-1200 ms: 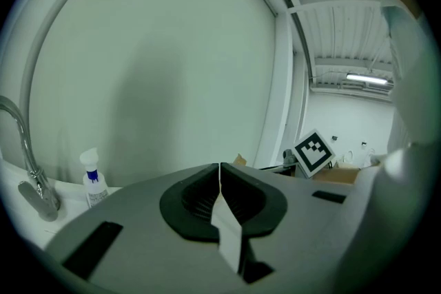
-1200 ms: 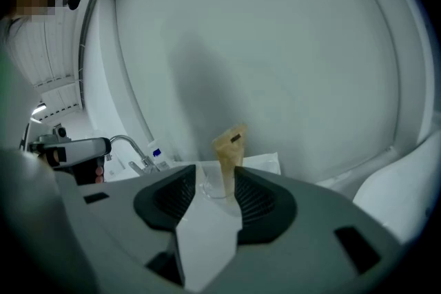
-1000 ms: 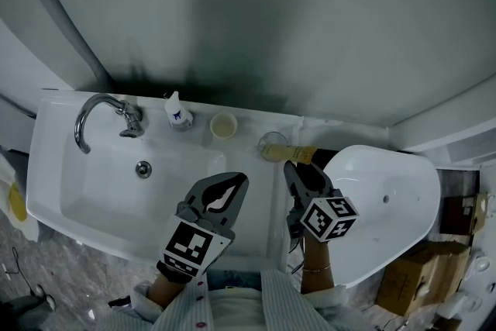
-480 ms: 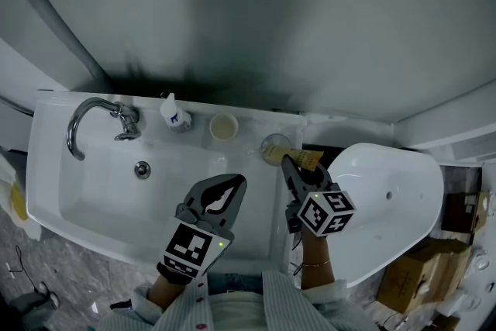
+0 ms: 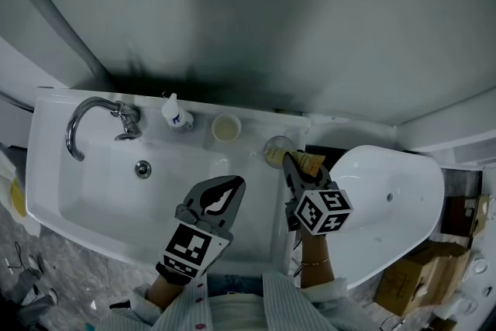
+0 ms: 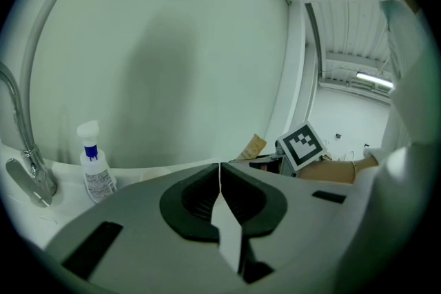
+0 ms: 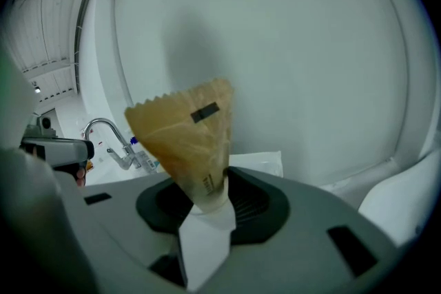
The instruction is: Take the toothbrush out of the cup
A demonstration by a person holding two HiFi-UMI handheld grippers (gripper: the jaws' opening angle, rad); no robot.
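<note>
Jaws on right gripper (image 5: 292, 165) just closed onto wrapped toothbrush (image 7: 185, 142), not yet out of cup (image 5: 276, 144) — grip looks made, lift nxt. Left gripper (image 5: 235, 185) jaws together, w/ nothing between.

Light: dim, cool, greyish | source: ceiling strip light (image 6: 375, 81) glaring | shadow: broad dark patch on wall (image 5: 194, 50) | lens: fisheye bending, black corners in gripper views | focus: toothbrush wrapper (image 7: 189, 141) soft

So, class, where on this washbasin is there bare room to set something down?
Free: the basin floor between drain and front rim. Crowded: the back ledge, holding faucet, spray bottle, small cup, glass cup and brown packet.
</note>
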